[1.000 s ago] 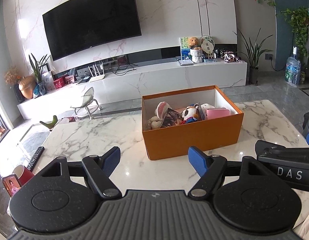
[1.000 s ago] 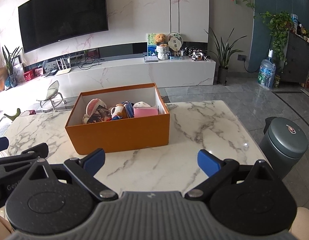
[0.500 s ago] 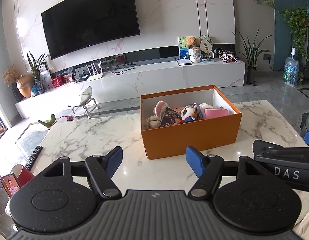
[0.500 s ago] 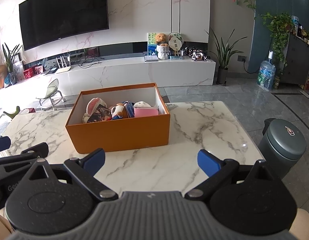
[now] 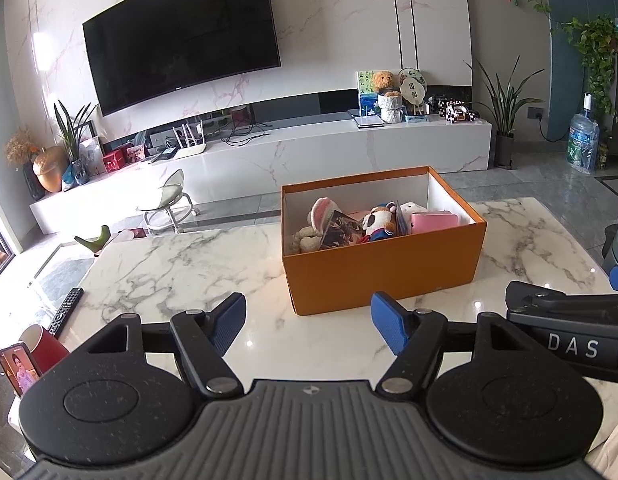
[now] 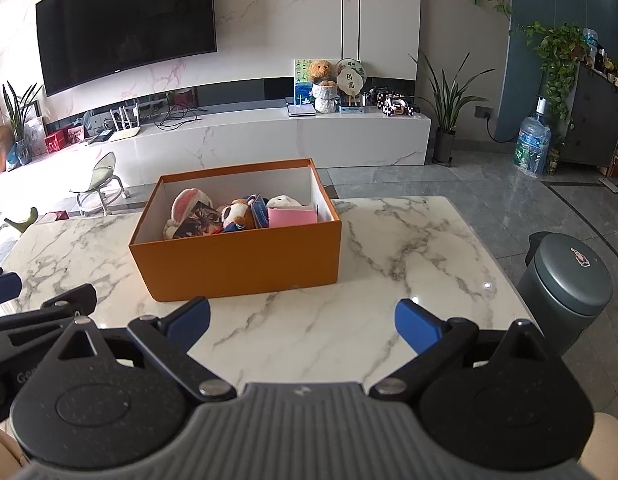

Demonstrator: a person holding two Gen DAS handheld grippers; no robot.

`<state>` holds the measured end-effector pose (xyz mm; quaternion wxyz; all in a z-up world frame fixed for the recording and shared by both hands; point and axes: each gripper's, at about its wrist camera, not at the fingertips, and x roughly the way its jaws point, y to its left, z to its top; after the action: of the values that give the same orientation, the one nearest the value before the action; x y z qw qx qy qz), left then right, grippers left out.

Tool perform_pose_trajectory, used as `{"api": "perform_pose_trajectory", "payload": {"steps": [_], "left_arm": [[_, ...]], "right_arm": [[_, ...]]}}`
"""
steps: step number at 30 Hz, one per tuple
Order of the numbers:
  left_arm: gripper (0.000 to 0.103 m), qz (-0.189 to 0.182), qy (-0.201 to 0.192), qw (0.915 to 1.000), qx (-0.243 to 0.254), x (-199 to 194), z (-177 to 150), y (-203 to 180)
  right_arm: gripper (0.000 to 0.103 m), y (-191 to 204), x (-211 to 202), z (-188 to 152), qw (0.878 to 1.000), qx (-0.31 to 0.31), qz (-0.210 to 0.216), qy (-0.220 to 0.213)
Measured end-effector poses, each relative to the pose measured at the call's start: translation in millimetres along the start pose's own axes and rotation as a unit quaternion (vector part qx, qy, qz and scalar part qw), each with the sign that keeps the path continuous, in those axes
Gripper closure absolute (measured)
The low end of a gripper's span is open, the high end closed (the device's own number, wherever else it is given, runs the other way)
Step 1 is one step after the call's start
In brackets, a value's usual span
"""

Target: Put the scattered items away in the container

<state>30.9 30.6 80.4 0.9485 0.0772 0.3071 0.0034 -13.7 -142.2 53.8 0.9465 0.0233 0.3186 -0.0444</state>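
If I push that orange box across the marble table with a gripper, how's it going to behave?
The orange box looks like thin cardboard, so its wall may flex under a narrow fingertip. It holds mostly plush toys, so it is probably light. The marble table looks glossy, so the box should slide rather than tip; it is wide and low.

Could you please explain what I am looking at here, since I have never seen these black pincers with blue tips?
A person holds two handheld grippers, each with a fisheye camera looking along its fingers. One picture comes from the left gripper, the other from the right gripper. Both stand open and hold nothing. They hover over a marble table bearing an orange box. Inside lie a plush rabbit, a panda toy, a pink case and other small things. A remote control lies at the table's left edge. A grey bin stands beside the table.
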Motion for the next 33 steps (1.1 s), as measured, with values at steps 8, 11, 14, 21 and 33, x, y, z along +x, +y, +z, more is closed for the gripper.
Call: {"api": "perform_pose_trajectory", "payload": {"steps": [8,11,14,21,33], "left_arm": [[0.021,0.0,0.004,1.0,-0.004,3,-2,2],[0.021,0.0,0.006,1.0,-0.005,4,-3,3],[0.021,0.0,0.008,0.9999,-0.006,6,-4,3],[0.022,0.002,0.011,0.9999,-0.004,10,-4,3],[0.022,0.004,0.014,0.9999,-0.002,19,-3,3]], "right_arm": [[0.003,3,5,-2,1.0,-0.005,-0.003,0.003],[0.003,4,7,-3,1.0,-0.003,-0.004,0.007],[0.003,5,8,-3,1.0,-0.005,-0.006,0.008],[0.003,8,11,-4,1.0,-0.007,-0.009,0.011],[0.003,12,17,-2,1.0,-0.011,-0.013,0.016]]}}
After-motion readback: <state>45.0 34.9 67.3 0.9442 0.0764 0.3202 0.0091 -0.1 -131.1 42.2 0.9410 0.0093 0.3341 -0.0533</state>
